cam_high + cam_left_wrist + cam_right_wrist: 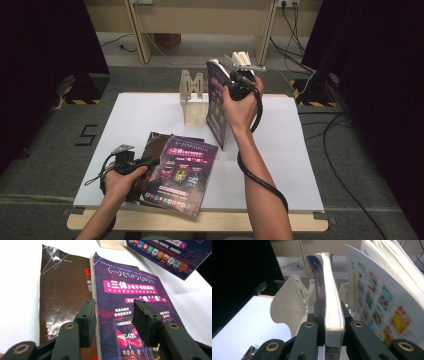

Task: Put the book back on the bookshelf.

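My right gripper (235,82) (329,315) is shut on a purple-covered book (218,100) (332,290), which stands upright on its lower edge by a cream bookend stand (192,100) (287,300). In the right gripper view the jaws press both sides of the book's thick page block. My left gripper (145,162) (113,317) is open and hovers low over a second purple book (182,175) (130,290) lying flat at the front left. That book overlaps a dark brown book (152,142) (62,290).
A white sheet (290,150) covers the table, bare on its right half. In the right gripper view a fanned bundle of pages with coloured pictures (384,302) hangs close to the right of the held book. Cables and a wooden frame (145,30) lie beyond the far edge.
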Available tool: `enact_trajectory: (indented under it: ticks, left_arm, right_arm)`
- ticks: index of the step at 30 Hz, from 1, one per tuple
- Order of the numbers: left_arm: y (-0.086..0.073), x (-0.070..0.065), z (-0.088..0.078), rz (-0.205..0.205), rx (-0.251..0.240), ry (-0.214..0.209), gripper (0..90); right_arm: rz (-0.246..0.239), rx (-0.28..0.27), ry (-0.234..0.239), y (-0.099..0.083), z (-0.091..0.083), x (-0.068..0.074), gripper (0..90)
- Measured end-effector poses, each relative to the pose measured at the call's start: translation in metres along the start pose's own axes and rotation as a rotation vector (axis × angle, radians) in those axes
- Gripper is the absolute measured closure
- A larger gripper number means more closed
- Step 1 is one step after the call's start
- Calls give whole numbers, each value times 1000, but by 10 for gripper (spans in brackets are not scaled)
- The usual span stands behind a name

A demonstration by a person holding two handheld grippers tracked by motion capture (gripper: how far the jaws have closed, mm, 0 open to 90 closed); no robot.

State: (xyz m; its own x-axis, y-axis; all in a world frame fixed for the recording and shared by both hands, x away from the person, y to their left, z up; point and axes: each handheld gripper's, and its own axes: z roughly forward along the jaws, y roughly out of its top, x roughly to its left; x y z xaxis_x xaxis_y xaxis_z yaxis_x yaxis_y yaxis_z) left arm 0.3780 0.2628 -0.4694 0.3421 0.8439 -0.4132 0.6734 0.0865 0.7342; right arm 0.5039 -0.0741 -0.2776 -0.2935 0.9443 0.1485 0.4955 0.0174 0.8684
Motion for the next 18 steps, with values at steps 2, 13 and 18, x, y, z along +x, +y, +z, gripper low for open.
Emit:
enact_trajectory:
  ticks: [2,13,18]
  left_arm:
    - [0,0,0,-3,-1,0,524]
    - [-2,2,1,-7,4,-3,525]
    - [-3,2,4,-5,13,-3,525]
  right_arm:
    - [-4,-20,2,2,1,3,831]
    - [-16,-72,-32,6,30,2,830]
    - [-19,-83,-40,-1,33,1,827]
